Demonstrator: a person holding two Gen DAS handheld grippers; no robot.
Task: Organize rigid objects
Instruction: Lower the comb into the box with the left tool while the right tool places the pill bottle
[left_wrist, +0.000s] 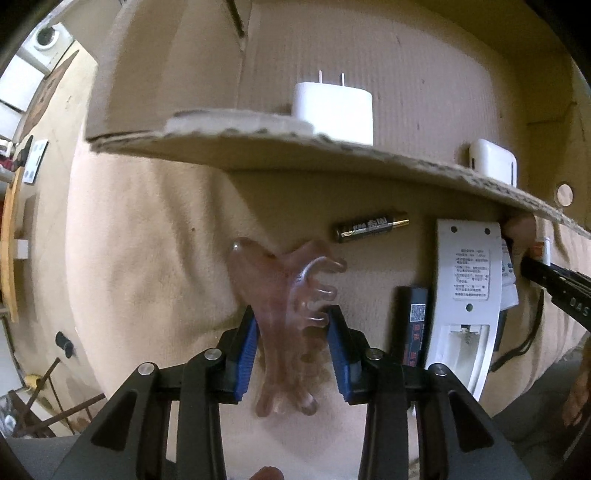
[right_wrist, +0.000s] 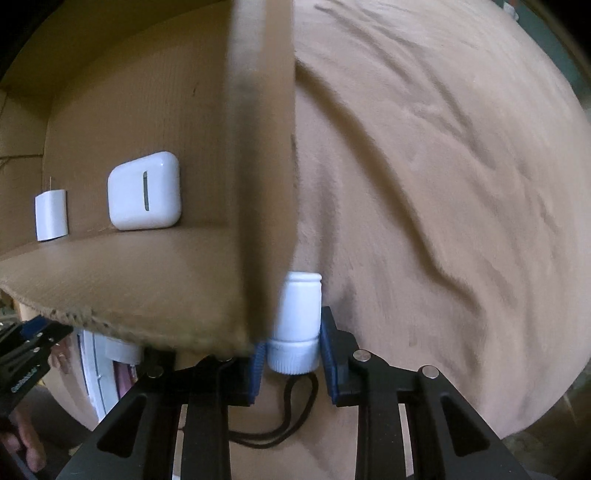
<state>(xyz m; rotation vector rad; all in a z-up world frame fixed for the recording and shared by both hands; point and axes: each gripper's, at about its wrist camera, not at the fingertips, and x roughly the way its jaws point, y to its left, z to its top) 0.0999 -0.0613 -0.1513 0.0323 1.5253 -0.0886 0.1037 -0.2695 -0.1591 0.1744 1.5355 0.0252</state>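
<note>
On the tan blanket (left_wrist: 140, 240) beside an open cardboard box (left_wrist: 388, 85), both claws point down at loose items. The left claw (left_wrist: 291, 354) is closed on a translucent pink comb-shaped massage tool (left_wrist: 284, 295), its blue pads pressing the tool's narrow waist while the prongs fan out ahead. The right claw (right_wrist: 291, 354) grips a small white flashlight (right_wrist: 297, 317) with a black wrist cord (right_wrist: 291, 410), right against the outer corner of the box wall (right_wrist: 258, 184). Inside the box a white plug charger (left_wrist: 332, 110) and a white earbud case (right_wrist: 144, 192) already stand on the bottom. Not yet sorted, outside the box, lie a black and gold battery (left_wrist: 371, 229), a white remote control (left_wrist: 465, 302) lying back up with its battery bay open, and a dark flat pack (left_wrist: 412, 325) just beside it. The step in hand seems to be lifting both held items into the box. To do it well, each claw should rise clear of the flap edge (left_wrist: 332, 147) before crossing inward, since the flashlight sits tight to the cardboard and could catch or drag the wall. The dangling cord may snag on the edge, so lift high. Set the pieces down apart from the charger and case.
</note>
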